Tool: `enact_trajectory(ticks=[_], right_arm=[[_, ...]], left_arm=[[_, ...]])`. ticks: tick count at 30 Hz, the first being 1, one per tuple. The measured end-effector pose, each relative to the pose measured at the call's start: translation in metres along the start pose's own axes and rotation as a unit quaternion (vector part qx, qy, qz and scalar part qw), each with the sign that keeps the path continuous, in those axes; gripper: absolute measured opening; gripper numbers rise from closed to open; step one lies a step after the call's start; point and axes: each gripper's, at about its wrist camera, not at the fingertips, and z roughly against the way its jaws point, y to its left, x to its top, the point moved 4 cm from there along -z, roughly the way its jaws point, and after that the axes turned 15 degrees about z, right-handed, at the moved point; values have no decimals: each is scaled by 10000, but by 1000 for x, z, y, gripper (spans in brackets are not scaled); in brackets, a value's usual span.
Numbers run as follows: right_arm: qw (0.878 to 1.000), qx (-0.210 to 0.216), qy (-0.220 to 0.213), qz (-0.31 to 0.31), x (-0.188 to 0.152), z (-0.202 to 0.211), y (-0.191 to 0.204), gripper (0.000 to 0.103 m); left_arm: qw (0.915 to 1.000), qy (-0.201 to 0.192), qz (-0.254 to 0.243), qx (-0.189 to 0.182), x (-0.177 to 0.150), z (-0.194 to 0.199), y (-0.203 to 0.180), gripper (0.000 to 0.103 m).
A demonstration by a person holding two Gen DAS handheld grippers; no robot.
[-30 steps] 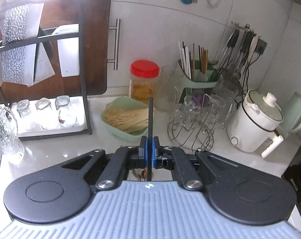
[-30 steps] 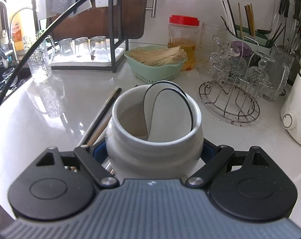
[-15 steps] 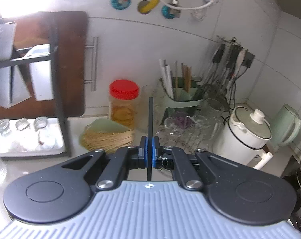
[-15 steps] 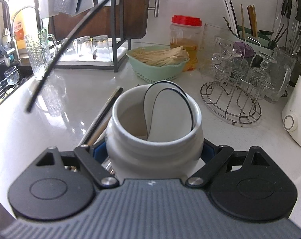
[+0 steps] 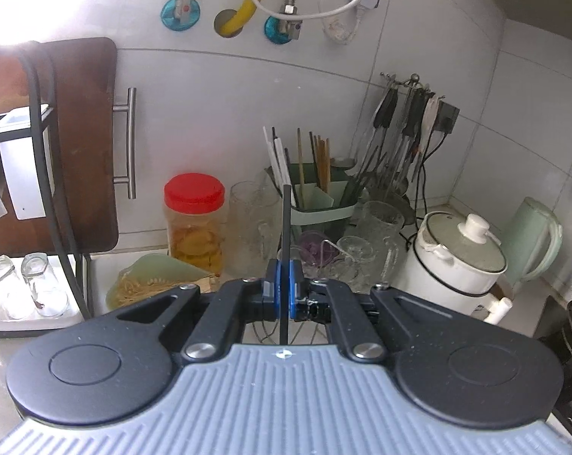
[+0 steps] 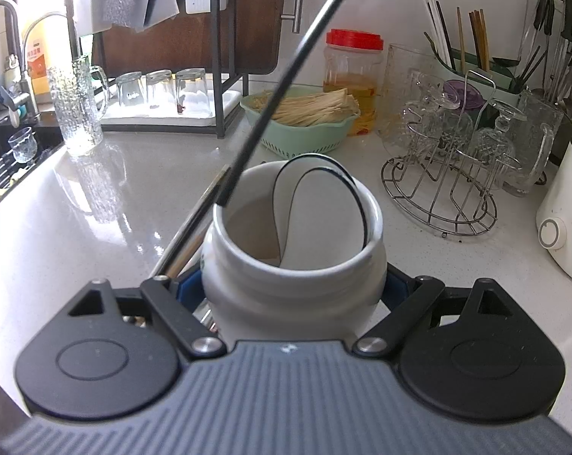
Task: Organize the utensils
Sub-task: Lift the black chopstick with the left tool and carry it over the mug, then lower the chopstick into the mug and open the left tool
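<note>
1. Left gripper [image 5: 282, 294]: jaws narrowed to a slit and clamped on a thin black chopstick [image 5: 284, 250], which stands upright between the blue pads.
2. The same chopstick [image 6: 286, 83], seen from the right wrist: it slants down from the upper right, its lower tip at the left rim of the white ceramic jar [image 6: 293, 265]; whether the tip touches the rim cannot be told.
3. Right gripper [image 6: 291, 295]: jaws set wide and pressed on either side of the jar, which stands on the pale surface [image 6: 96, 227].
4. Inside the jar, a white spoon with a dark edge [image 6: 323, 212] leans against the right wall.
5. Just left of the jar, metal utensils [image 6: 187, 239] lie on the surface.
6. Far side, centre: a green basket of pale sticks [image 6: 304, 125] beside a red-lidded jar [image 6: 352, 72].
7. Far right: a green chopstick holder [image 5: 320, 204] and a wire rack of glasses [image 6: 448, 174].
</note>
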Motion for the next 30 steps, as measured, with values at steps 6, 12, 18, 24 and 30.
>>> enact_trajectory(ticks=[6, 12, 18, 24, 30], right_arm=[[10000, 19, -34, -1, 0, 1, 0, 91], [10000, 33, -51, 10, 0, 1, 0, 92], [10000, 46, -77, 26, 0, 1, 0, 92], [9999, 43, -90, 18, -1, 1, 1, 92], [10000, 29, -89, 0, 0, 1, 1, 91]], left_arm=[[10000, 16, 77, 6, -6, -6, 9, 5], [9999, 133, -3, -6, -10, 5, 8, 5], [9995, 300, -90, -11, -13, 30, 6, 5], [9981, 608, -112, 76, -18, 51, 6, 5], [9943, 1048, -118, 129, -26, 64, 6, 5]])
